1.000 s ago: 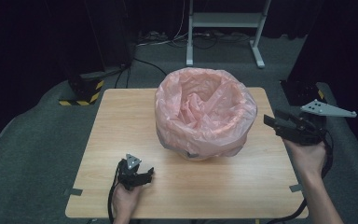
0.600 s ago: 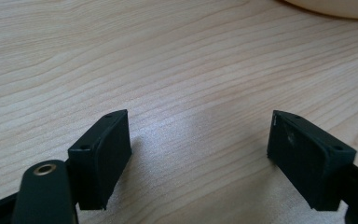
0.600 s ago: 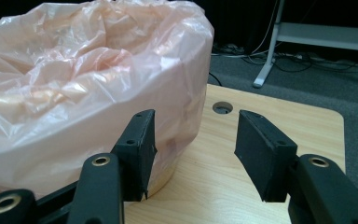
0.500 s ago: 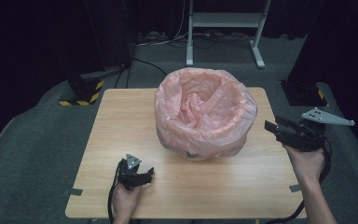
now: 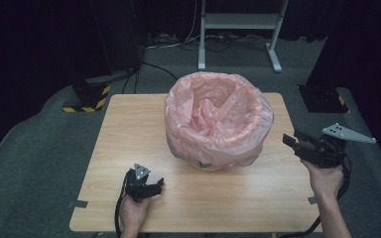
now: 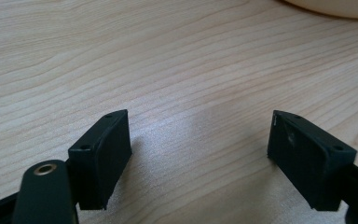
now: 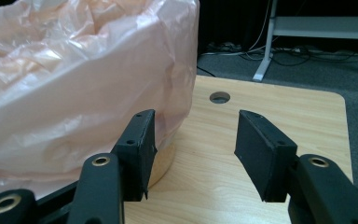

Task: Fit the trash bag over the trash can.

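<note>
- Nearest, the left gripper [image 5: 146, 186] rests low on the table [image 5: 129, 129] at the near-left corner, jaws apart with bare wood between them, well apart from the bag.
- Farther right, the right gripper [image 5: 292, 141] hovers at the table's right edge, jaws apart and empty, aimed left.
- The pink plastic bag [image 5: 218, 119], draped over a round bin [image 7: 163, 161], sits centre-far. It lies just left of the right gripper, the nearer of the two; its nearest skirt hangs beside that gripper's left jaw.
</note>
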{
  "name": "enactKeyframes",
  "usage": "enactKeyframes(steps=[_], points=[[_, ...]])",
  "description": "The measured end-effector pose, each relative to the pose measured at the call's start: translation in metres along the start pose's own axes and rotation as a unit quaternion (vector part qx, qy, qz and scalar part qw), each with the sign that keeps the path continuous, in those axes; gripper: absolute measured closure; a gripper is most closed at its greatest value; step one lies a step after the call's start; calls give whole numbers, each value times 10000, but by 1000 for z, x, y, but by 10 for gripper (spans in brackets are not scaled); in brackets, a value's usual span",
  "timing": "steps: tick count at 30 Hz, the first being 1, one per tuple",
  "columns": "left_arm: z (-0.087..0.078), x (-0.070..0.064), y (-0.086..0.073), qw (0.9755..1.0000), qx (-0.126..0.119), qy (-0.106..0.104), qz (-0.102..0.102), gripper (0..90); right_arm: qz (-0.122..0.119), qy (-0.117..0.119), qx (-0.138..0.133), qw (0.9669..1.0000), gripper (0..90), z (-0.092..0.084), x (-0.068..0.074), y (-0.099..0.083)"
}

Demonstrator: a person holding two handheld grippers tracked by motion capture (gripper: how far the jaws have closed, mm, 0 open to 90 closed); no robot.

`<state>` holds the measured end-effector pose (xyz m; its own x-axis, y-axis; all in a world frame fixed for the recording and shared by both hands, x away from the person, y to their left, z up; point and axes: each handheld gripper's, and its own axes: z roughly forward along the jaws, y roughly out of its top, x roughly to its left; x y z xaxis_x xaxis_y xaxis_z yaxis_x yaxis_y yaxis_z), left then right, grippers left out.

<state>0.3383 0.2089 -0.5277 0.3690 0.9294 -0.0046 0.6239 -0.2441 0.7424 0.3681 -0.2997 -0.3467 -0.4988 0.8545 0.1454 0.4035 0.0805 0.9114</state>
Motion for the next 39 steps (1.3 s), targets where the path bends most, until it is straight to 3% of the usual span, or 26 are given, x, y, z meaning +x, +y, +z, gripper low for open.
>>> enactKeyframes(steps=[9, 39], points=[[0, 0, 0, 10000, -1, -1, -6, 214, 105, -70, 52, 9999, 474, -1, -7, -15], [-1, -1, 0, 10000, 6, -60, 74, 207, 293, -24, 164, 9994, 473, 18, -9, -50]])
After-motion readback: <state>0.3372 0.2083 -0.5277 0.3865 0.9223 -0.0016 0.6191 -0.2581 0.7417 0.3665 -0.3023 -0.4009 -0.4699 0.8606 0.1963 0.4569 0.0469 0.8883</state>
